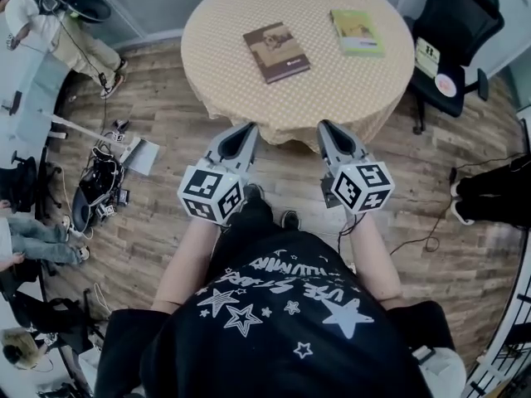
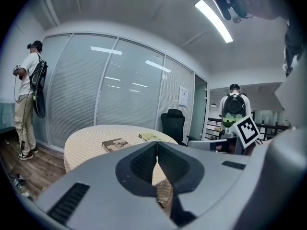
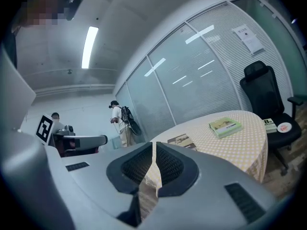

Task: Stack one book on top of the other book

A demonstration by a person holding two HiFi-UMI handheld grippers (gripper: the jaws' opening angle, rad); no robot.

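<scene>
The left claw (image 1: 249, 128) is held shut with nothing in it (in the left gripper view its dark pads are seen meeting along a single seam). The right claw (image 1: 325, 124) is likewise closed and empty, and only a hairline slit is left between its pads. Both claws are held side by side above the wooden floor (image 1: 166, 181). They are angled slightly toward each other and pointed at the round desk (image 1: 315, 89), whose near edge lies just ahead of their tips. The desk is covered with a pale yellow checked cloth.

Two books are laid flat on the desk, well apart from each other (neither is stacked on the other), and neither is touched by a claw. The brown book (image 1: 276, 52) is found ahead of both claws. It lies a little left of the line along which the left claw points and a little right of the right claw's line. The green book (image 1: 357, 31) is found ahead of the right claw and further to its right, deeper in on the desk than the brown one.

A black office chair (image 1: 452, 23) is seen beyond the desk, off to the right of the right claw. A person with a backpack (image 2: 31, 99) is seen far to the left of the left claw, beside a glass wall. A marker cube (image 1: 211, 193) is carried behind each claw, close to the forearms.
</scene>
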